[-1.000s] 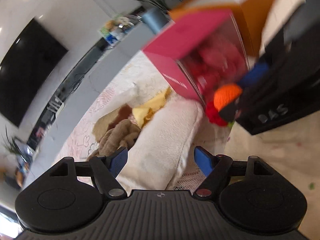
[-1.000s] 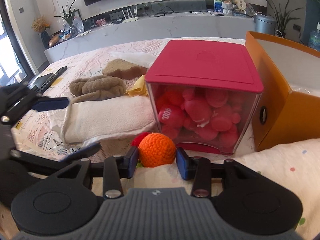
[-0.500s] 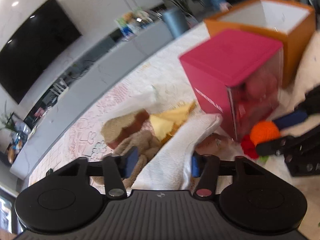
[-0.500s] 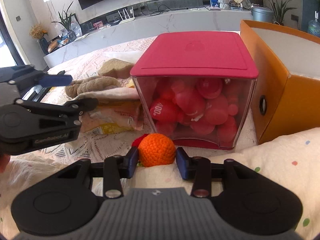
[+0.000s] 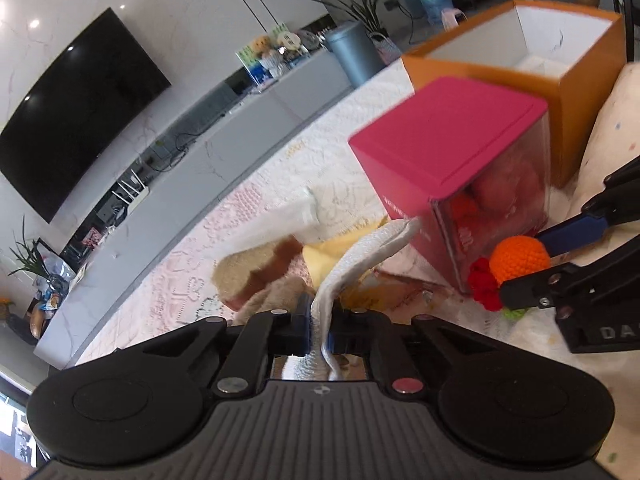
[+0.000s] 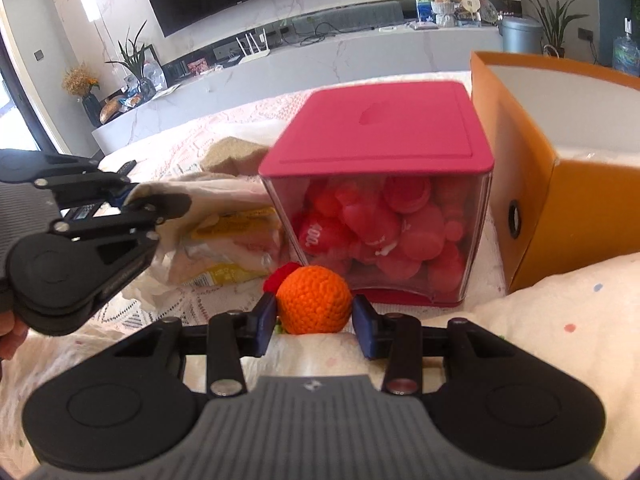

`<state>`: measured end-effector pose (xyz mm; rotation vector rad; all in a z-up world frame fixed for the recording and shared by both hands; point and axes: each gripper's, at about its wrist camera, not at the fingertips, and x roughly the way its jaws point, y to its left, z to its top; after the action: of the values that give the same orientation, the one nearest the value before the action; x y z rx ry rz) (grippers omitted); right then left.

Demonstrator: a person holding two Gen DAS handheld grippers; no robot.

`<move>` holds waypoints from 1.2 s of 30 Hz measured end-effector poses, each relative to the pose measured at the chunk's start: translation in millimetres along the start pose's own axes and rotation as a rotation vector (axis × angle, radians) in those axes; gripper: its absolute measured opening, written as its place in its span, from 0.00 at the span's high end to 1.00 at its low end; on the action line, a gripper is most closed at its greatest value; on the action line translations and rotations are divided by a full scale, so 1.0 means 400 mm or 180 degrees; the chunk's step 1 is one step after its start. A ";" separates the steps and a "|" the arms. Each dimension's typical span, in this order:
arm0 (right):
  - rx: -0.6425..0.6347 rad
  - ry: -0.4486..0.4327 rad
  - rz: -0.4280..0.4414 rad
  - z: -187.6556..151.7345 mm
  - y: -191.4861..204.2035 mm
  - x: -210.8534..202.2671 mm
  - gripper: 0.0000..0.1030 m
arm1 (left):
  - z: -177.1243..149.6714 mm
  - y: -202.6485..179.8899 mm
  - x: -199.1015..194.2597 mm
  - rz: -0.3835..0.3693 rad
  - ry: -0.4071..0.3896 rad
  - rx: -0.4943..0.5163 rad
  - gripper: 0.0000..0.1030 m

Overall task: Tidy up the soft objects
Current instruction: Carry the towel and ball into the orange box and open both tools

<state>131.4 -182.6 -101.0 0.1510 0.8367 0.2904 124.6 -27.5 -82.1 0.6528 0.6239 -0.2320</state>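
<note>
Right wrist view takes in, beyond the right claw (image 6: 314, 322), an open orange box (image 6: 528, 184) ahead and to its right, then a red-lidded clear container (image 6: 380, 136) straight ahead, full of red soft pieces. Left of that claw a white towel (image 5: 360, 258) drapes up from the lace-covered surface (image 5: 260, 200) over a yellow packet (image 6: 228, 240). Smallest is the orange crochet ball (image 6: 314, 300), gripped between the right claw's pads. The left claw (image 5: 320, 326) is closing, its jaws nearly together with the towel's edge pinched between them. To lift well, I judge it should rise slowly so the towel clears the packet without dragging it, then head toward the orange box.
</note>
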 end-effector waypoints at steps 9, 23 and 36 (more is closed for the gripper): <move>-0.0021 -0.0268 -0.0023 0.008 0.016 -0.115 0.60 | 0.039 0.005 -0.134 0.0104 -0.0292 -0.0187 0.93; -0.0168 -0.0902 -0.0182 0.077 -0.031 -0.331 0.60 | 0.152 0.003 -0.245 0.0112 -0.0840 -0.0328 0.92; 0.0304 -0.1093 -0.0620 0.220 -0.304 -0.423 0.60 | 0.393 -0.034 -0.151 -0.0635 -0.1027 -0.0341 0.92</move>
<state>113.8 -352.3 47.3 0.2007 0.5192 0.0378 144.8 -136.4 45.2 0.4371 0.3868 -0.4765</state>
